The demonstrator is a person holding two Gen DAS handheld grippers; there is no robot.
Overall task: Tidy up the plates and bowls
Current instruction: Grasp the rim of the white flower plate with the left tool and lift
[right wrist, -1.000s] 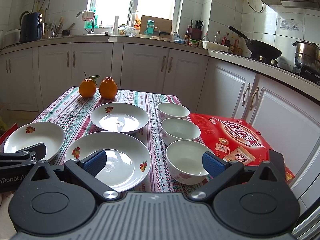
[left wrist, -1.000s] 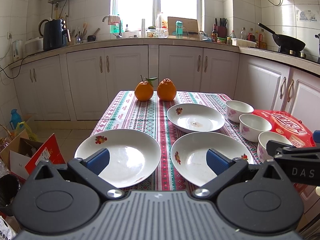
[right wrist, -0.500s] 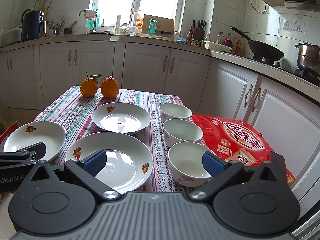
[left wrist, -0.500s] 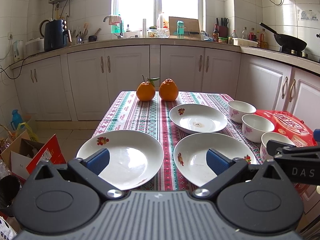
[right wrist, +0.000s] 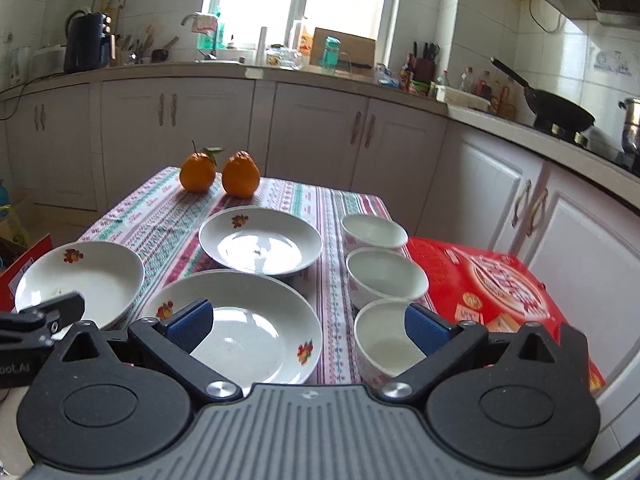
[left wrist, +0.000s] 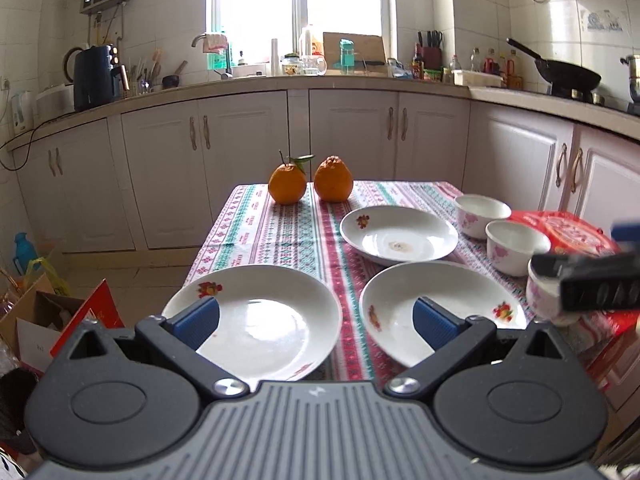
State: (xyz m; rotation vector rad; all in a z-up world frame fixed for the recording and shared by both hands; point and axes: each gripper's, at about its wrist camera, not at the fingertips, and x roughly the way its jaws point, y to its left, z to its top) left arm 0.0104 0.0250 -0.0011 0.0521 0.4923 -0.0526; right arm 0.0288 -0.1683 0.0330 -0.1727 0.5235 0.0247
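Note:
Three white plates with fruit prints sit on the patterned tablecloth: near left [left wrist: 260, 316], near right [left wrist: 440, 296] and far [left wrist: 400, 232]. Three white bowls stand in a row at the right: far [right wrist: 374, 230], middle [right wrist: 386, 272] and near [right wrist: 384, 344]. My left gripper [left wrist: 316, 322] is open and empty above the near edges of the two near plates. My right gripper [right wrist: 306, 326] is open and empty, between the near right plate [right wrist: 244, 320] and the near bowl. The right gripper's side shows in the left wrist view [left wrist: 588, 280].
Two oranges [left wrist: 310, 184] stand at the table's far end. A red box [right wrist: 504, 284] lies at the right beside the bowls. Kitchen cabinets [left wrist: 352, 136] run behind the table. Cardboard boxes [left wrist: 52, 316] sit on the floor to the left.
Both grippers have moved forward toward the table and stay open. The right gripper has swung a little to the right, nearer the near bowl.

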